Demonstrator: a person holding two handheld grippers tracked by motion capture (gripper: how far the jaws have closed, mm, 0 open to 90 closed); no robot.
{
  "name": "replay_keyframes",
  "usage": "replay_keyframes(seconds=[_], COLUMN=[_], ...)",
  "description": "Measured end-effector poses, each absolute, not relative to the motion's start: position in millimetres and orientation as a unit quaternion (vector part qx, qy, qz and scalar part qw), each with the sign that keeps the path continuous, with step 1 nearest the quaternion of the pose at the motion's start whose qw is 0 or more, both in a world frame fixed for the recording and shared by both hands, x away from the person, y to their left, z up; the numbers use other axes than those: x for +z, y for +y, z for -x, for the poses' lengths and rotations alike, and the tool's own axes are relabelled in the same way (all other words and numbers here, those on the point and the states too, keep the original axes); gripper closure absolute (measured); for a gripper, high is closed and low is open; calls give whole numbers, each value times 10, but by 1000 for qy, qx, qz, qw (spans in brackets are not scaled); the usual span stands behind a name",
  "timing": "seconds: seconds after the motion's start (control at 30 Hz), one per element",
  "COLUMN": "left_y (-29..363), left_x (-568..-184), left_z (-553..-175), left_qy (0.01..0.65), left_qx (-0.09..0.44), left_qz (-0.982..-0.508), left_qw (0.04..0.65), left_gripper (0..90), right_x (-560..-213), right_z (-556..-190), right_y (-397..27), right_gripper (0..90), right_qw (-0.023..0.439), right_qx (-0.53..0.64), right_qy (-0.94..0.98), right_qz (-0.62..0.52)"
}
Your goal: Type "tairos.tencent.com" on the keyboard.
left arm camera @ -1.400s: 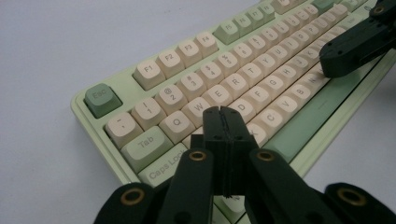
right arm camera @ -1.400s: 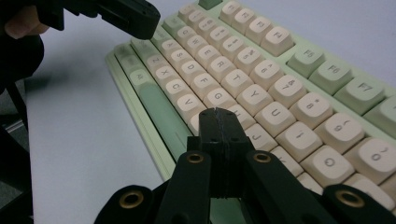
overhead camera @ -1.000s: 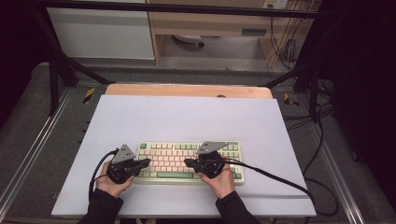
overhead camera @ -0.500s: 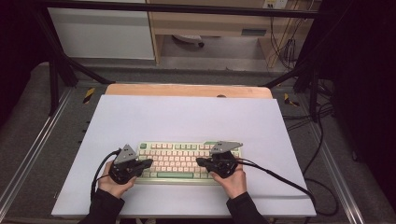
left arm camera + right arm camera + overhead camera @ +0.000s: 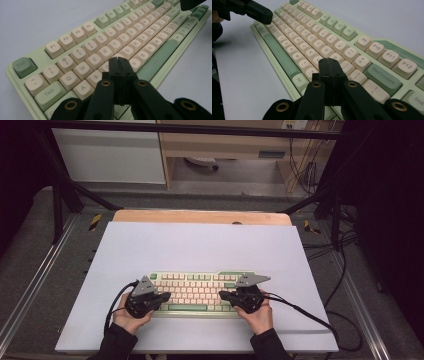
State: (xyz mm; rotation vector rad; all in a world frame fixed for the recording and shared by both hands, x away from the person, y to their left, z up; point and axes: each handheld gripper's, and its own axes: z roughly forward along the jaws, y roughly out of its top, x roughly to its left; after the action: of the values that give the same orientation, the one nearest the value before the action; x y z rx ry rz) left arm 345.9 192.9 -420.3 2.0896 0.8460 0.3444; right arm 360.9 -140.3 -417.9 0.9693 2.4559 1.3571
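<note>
Left gripper (image 5: 119, 60) with jaws pressed together, empty, tip over the D and F keys. Right gripper (image 5: 329, 61) equally closed, above the keys near Backspace. Keyboard (image 5: 197, 292) at near edge of white table (image 5: 200, 245). Risk: blunt closed tip covering two keycaps, pressing wrong neighbour; hard push sliding keyboard.

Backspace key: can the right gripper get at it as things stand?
Probably yes. In the right gripper view the right gripper, jaws shut, sits over the keyboard beside the green Backspace key, with nothing in between. The left gripper is at the far end, out of the way.
</note>
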Motion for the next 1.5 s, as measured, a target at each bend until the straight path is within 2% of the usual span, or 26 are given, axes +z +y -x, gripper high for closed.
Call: replay_keyframes(seconds=[0.77,1.5], left_y=[1734,1924], left_x=[-4317,-4118], left_z=[-3482,-3482], left_qy=[324,336], left_qx=[129,148], left_qz=[-849,-831], left_qw=[396,418], left_gripper=[899,898], right_x=[-4185,-4197], right_z=[-3583,-3584], right_y=[-1475,-1471], right_gripper=[900,900], right_qw=[87,86], right_qx=[461,459], right_qy=[821,823], right_qz=[-326,-324])
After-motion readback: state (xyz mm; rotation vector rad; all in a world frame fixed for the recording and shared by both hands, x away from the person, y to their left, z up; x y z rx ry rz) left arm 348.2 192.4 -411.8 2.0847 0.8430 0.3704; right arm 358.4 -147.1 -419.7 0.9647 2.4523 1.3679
